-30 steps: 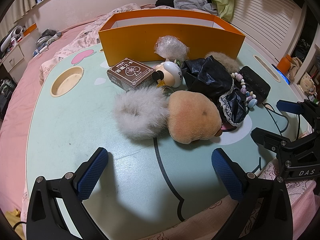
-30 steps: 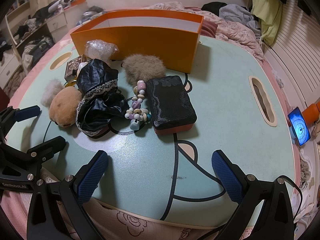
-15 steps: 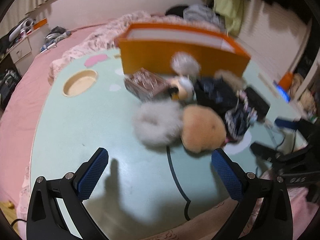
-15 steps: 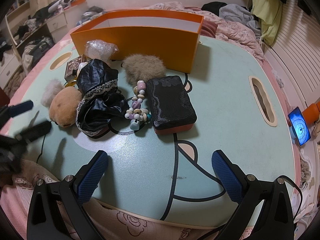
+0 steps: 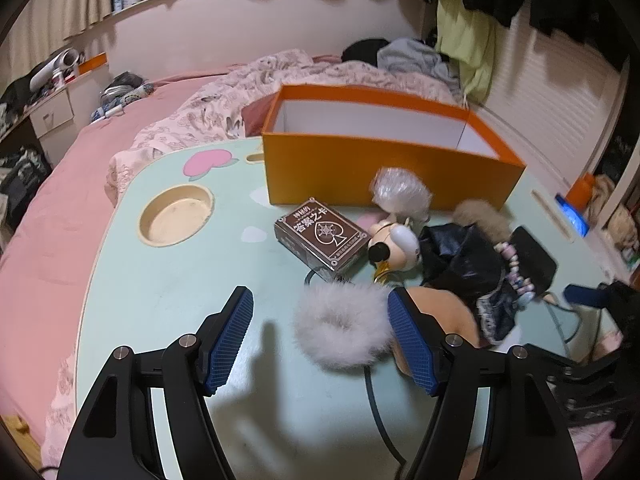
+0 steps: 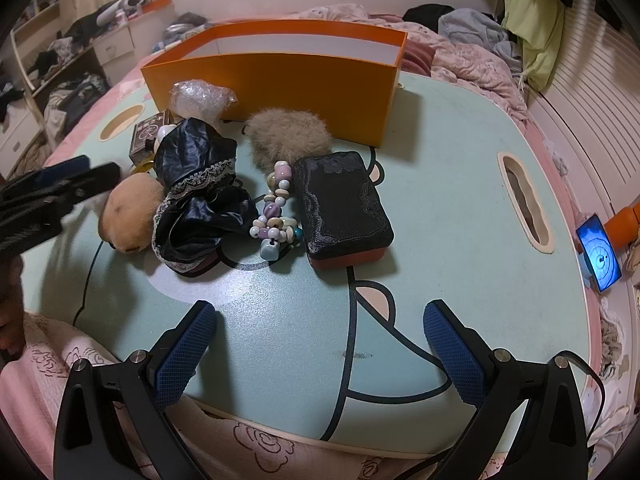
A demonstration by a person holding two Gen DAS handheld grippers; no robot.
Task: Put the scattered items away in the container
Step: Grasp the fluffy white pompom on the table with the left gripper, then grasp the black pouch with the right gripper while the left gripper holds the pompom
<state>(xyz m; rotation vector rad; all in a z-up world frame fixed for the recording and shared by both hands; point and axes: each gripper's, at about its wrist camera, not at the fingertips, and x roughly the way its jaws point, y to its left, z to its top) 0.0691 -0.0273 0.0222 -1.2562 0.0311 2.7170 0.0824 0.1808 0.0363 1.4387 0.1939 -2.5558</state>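
Observation:
An open orange box (image 5: 384, 168) stands at the back of the mint table (image 5: 168, 292). In front of it lie a brown card box (image 5: 320, 236), a wrapped ball (image 5: 400, 192), a white figure (image 5: 396, 244), black lace cloth (image 6: 200, 196), a bead bracelet (image 6: 276, 212), a black case (image 6: 340, 204), a brown fur pom (image 6: 288, 136) and a tan plush (image 6: 132, 212). My left gripper (image 5: 319, 295) is closing around a white fluffy pom (image 5: 340, 332). The right pad brushes its fur and the left pad stands apart. My right gripper (image 6: 320, 308) hovers open and empty near the front edge.
A round cup recess (image 5: 176, 220) sits at the table's left and a slot (image 6: 524, 204) at its right. A lit phone (image 6: 600, 252) stands past the right edge. Pink bedding (image 5: 48, 208) surrounds the table, and a black cable (image 5: 376, 404) runs under the pom.
My left gripper has moved forward and up to the white fluffy pom, and its jaws have narrowed around it. The right gripper has stayed still.

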